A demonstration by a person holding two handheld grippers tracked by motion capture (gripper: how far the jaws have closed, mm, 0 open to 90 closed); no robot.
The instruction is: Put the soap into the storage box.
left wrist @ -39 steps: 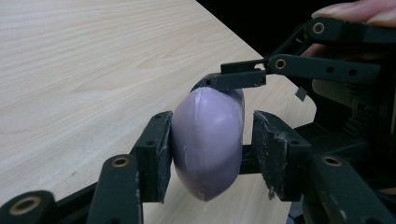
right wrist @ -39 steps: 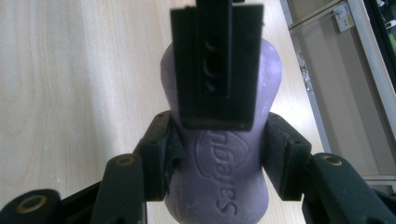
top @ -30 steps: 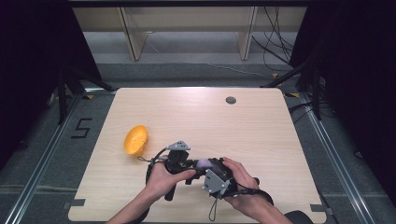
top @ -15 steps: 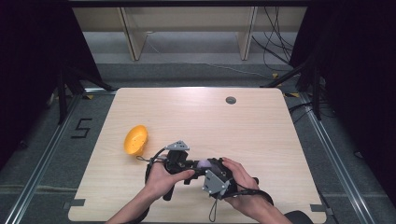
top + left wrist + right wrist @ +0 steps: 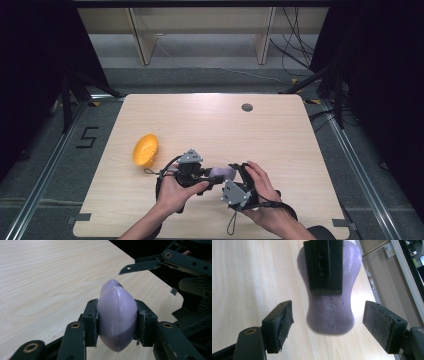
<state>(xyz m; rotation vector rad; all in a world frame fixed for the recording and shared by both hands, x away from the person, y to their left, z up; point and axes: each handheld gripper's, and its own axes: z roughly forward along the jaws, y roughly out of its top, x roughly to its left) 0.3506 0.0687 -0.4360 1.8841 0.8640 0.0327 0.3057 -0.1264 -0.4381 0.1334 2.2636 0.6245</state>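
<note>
A pale wood-grain table (image 5: 280, 145) with rounded corners stands on grey flooring in a dim room, shelving legs and loose cables beyond its far edge and a small dark disc (image 5: 247, 107) set into the top near that edge. Toward the left edge lies an orange bowl (image 5: 145, 150), tipped on its side. Near the front edge, two hands bring black two-jaw tools together over the wood. The left gripper (image 5: 117, 322) pinches a smooth, waxy purple soap bar (image 5: 117, 317), rounded and waisted with an embossed mark on its face, both pads pressed flat against its sides. The right gripper (image 5: 328, 325) has just been opening; its rough-faced pads (image 5: 382, 325) stand spread on either side of the bar's lower end, clear of it.
</note>
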